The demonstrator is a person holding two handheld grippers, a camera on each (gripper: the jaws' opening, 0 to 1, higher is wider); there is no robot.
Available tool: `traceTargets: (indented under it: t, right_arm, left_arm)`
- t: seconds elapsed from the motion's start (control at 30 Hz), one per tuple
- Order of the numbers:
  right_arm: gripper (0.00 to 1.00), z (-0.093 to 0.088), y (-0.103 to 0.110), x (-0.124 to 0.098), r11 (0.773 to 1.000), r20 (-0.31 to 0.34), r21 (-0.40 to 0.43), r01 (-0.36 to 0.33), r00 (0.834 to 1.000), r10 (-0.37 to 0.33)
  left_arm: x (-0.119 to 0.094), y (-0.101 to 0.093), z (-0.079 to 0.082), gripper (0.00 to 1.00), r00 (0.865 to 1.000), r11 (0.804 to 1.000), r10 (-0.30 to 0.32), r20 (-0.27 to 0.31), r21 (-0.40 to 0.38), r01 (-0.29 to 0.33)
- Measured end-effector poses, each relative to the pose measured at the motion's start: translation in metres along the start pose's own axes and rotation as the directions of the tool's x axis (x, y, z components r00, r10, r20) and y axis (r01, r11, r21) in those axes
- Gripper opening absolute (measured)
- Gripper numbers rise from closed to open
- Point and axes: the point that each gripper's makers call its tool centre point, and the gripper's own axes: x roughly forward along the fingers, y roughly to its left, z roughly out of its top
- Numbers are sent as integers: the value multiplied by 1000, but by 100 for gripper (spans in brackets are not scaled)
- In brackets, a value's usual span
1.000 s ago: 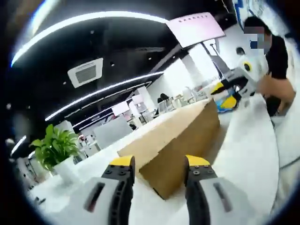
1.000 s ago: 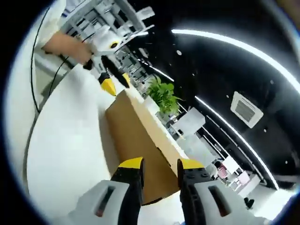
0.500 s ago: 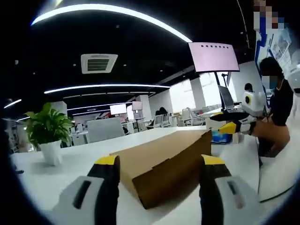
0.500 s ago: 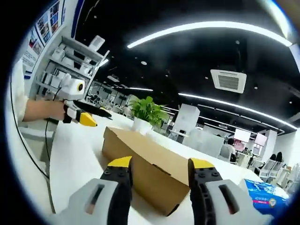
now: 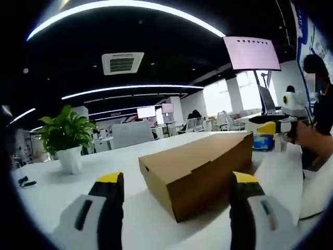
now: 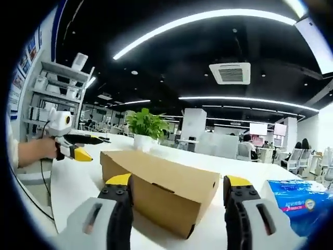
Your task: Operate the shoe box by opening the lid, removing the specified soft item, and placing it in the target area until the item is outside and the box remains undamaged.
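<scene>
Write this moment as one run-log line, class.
shoe box: lid closed, on white table | left gripper: open, facing box end | right gripper: open, facing opposite end | item: not visible

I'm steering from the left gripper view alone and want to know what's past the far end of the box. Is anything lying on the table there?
Observer: Yes. In the right gripper view a blue plastic packet lies on the white table, beside the end of the cardboard shoe box.
Operator: Is the lid up at that end?
Observer: No, the lid sits flat and closed; that end face shows a small slot near its top edge.
Operator: And the right gripper?
Observer: The right gripper is open, jaws spread on either side of that box end, not touching it.
Operator: Anything behind the left gripper?
Observer: White shelving with boxes stands behind the left gripper.
</scene>
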Motion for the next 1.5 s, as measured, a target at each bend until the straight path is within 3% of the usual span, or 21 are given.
traceTargets:
  t: [0.27,0.4,0.6,0.8,1.03,1.3,1.43,1.5]
  right_arm:
    - [80,-22,7,11,999,-78,-23,-25,997,23]
    - [81,-22,8,19,998,-78,47,-50,996,53]
    - [84,-34,8,29,996,-119,54,-77,989,83]
    - [88,-38,11,28,992,-115,76,-105,987,113]
    - [90,-39,11,32,990,-112,83,-110,986,119]
    - [86,-46,12,37,990,-133,81,-116,983,126]
    - [85,-49,12,38,990,-141,77,-120,981,130]
    - [84,-50,12,39,990,-144,76,-120,981,130]
  left_arm:
    - [7,0,-7,84,1000,1000,-7,-19,-23,7]
    - [12,-2,-15,82,999,1000,-19,-45,-15,18]
    - [19,-3,-30,79,996,999,-20,-85,-48,16]
    - [21,1,-24,82,998,999,1,-62,-50,-4]
    - [27,-2,-26,83,997,999,0,-76,-37,-3]
    - [31,-2,-30,80,996,999,0,-90,-38,-3]
    - [31,3,-32,72,994,999,20,-105,-32,-23]
    - [30,4,-28,72,996,999,30,-81,-17,-31]
